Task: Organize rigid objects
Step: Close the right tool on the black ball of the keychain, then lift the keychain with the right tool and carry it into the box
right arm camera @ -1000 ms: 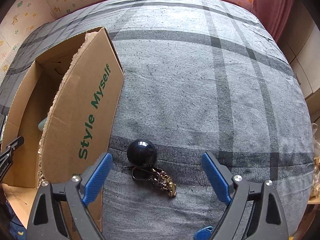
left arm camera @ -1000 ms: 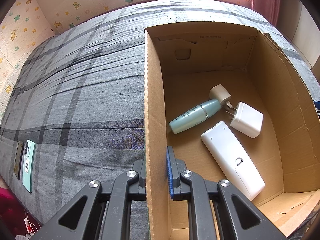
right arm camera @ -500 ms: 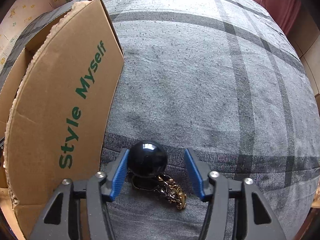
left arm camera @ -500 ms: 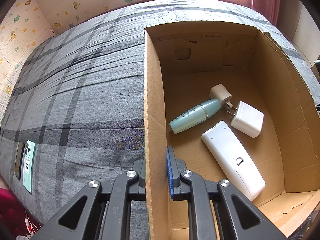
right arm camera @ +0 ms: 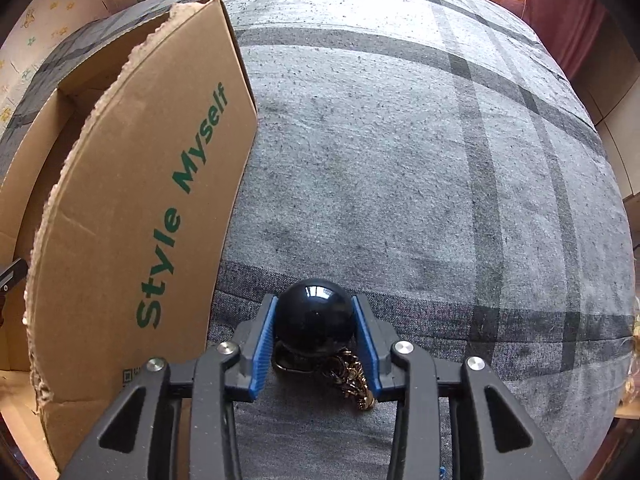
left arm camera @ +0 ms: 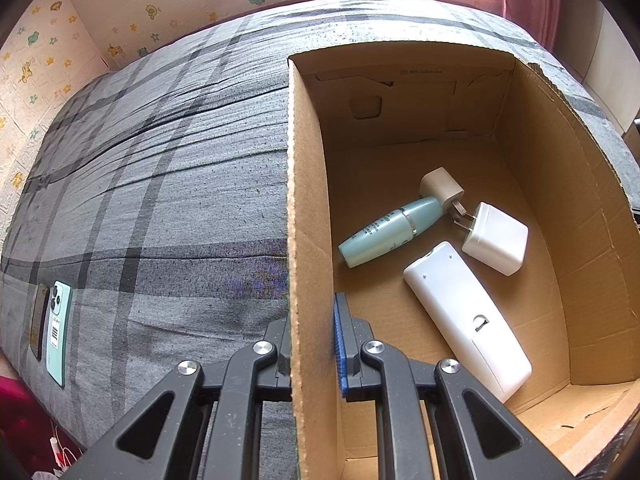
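The right claw (right arm camera: pixel 314 344) has its blue pads closed against the two sides of a glossy black ball (right arm camera: pixel 315 314), which sits on the grey plaid bed cover (right arm camera: pixel 400 160) just beside the outer wall of the cardboard box (right arm camera: pixel 132 216). A dark ring and a gold-coloured chain (right arm camera: pixel 352 376) hang from the ball's near side and lie on the cover between the fingers. The ball looks hard, smooth and probably slippery; being round, it offers only a small contact patch to flat pads, so a hold across its widest part, as now, seems the safest, and a squeeze off-centre could let it squirt out. The chain is loose and will likely dangle and swing on lifting; whether it is firmly fixed to the ball cannot be told.

The left claw (left arm camera: pixel 312 344) is clamped shut on the near wall of the box (left arm camera: pixel 308 200), one finger outside and one inside, apparently steadying it. Inside lie a pale green bottle (left arm camera: pixel 390 232), a beige plug adapter (left arm camera: pixel 440 186), a white charger (left arm camera: pixel 496 238) and a white remote (left arm camera: pixel 464 320), grouped toward the middle and near side, leaving bare floor at the far end. The tall printed wall stands between ball and interior, so the ball must be carried over its torn top edge. Two phones (left arm camera: pixel 52 320) lie well apart on the cover's left edge.
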### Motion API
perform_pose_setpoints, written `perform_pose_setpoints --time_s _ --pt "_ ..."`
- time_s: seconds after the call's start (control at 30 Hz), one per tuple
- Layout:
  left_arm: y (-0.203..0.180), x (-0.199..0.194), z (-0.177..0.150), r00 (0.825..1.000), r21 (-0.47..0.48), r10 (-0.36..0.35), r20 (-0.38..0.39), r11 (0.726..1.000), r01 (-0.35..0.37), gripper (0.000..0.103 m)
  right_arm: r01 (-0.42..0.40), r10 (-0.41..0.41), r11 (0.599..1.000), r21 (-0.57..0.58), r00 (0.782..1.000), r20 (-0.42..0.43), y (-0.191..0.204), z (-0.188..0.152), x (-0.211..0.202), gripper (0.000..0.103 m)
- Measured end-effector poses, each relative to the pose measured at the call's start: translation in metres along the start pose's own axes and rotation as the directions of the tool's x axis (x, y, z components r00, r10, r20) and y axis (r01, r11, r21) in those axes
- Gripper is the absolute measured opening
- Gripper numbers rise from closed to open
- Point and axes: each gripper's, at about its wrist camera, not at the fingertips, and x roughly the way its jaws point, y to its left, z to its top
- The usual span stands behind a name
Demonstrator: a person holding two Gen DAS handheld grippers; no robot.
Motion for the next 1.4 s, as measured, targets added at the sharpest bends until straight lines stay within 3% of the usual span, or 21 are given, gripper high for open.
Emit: perform_pose_setpoints --time_s 1.4 --pt "0.001 0.002 -0.001 1.0 -0.002 -0.016 0.001 1.0 0.016 0.014 0.029 -0.026 0.999 -0.014 0.982 0.186 0.028 0.01 -0.133 0.04"
